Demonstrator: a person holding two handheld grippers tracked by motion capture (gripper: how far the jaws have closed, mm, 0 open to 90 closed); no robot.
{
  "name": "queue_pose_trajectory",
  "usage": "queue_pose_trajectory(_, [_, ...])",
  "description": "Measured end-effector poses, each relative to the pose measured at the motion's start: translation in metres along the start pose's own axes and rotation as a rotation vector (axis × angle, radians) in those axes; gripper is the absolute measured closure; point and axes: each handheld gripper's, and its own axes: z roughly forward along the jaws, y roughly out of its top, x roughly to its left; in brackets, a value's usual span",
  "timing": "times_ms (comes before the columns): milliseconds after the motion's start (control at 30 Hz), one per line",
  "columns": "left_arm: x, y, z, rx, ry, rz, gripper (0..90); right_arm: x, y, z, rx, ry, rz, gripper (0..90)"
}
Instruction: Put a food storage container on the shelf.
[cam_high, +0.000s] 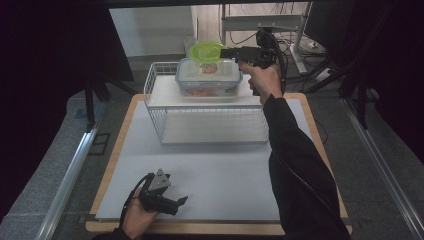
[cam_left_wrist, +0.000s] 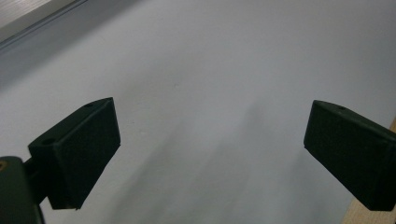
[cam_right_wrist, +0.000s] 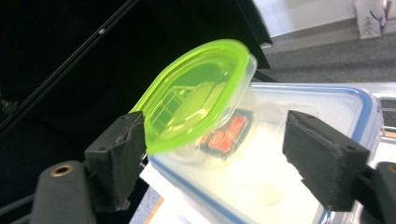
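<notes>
Up far right, my right gripper (cam_right_wrist: 212, 158) gapes beside a green-lidded tub (cam_right_wrist: 198, 100) tilted atop the blue-rimmed box (cam_high: 209, 77) on the wire rack (cam_high: 210, 112), contact unclear, box contents blurred, my left gripper (cam_left_wrist: 210, 154) wide open, empty, near left.

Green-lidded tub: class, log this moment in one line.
right gripper: open, at green-lidded tub | tub: tilted on blue-rimmed box | box: on wire rack | left gripper: open, idle
</notes>
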Motion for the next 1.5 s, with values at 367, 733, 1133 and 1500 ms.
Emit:
queue_pose_trajectory(367, [-0.001,0.001,0.001,0.001,0.002,0.006,3.3,0.008,-0.042,-0.026,0.025,-0.019,-0.243,14.7])
queue_pose_trajectory(733, [-0.002,0.001,0.001,0.003,0.002,0.011,3.3,0.007,-0.083,-0.045,0.043,-0.011,-0.293,12.7])
queue_pose_trajectory(1133, [-0.003,0.001,0.002,0.007,0.002,0.015,3.3,-0.007,-0.141,-0.061,0.077,-0.049,-0.371,8.8])
queue_pose_trajectory(1500, [-0.004,0.001,0.003,0.011,0.000,0.015,3.3,-0.030,-0.210,-0.070,0.122,-0.114,-0.466,5.5])
